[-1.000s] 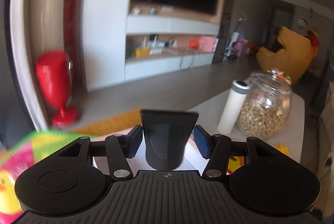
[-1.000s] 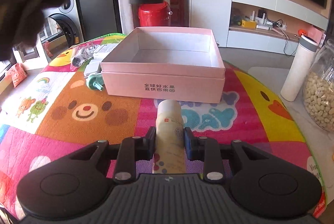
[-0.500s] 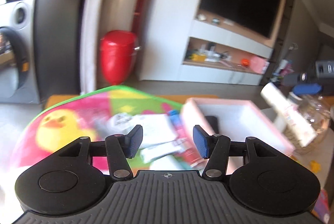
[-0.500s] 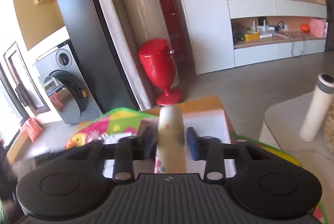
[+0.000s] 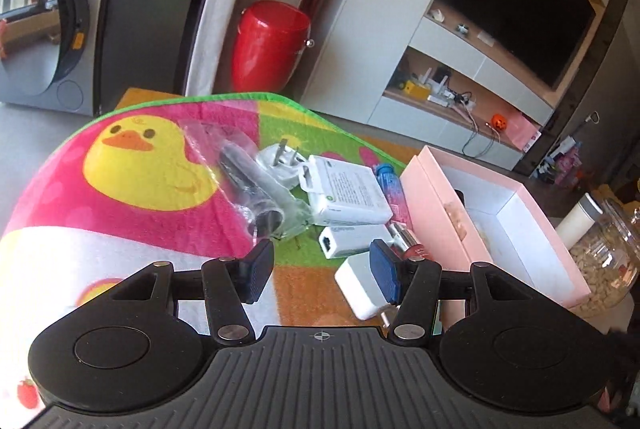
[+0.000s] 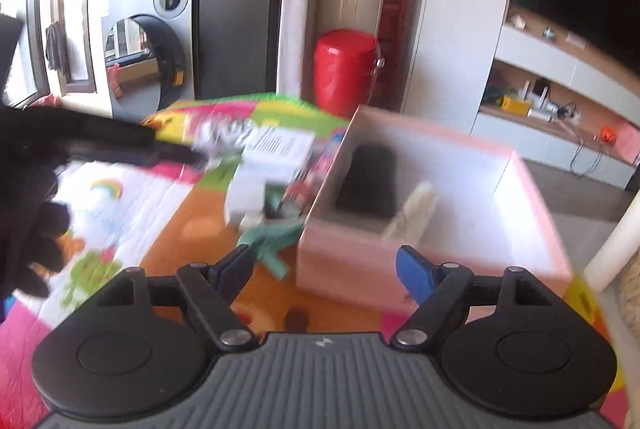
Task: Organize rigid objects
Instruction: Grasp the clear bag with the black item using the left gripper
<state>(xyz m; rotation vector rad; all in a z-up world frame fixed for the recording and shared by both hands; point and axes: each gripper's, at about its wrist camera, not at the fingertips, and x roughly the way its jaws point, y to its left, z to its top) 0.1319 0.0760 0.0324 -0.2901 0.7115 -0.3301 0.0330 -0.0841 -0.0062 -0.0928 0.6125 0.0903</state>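
**Both claws empty over the play mat**

A cartoon-printed play mat point(image 5: 132, 189) is seen spread before a washing machine point(image 5: 44, 25) and a red bin point(image 5: 268, 45). The pink box point(image 5: 436, 205) is set on it, with a black piece point(image 6: 368, 181) and a cream tube point(image 6: 412, 213) inside. The left claw point(image 5: 322, 271), tilted downward, is held parted and empty above white adapters point(image 5: 348, 197). The right claw point(image 6: 324, 267) has just been opening; nothing is held between its jaws.
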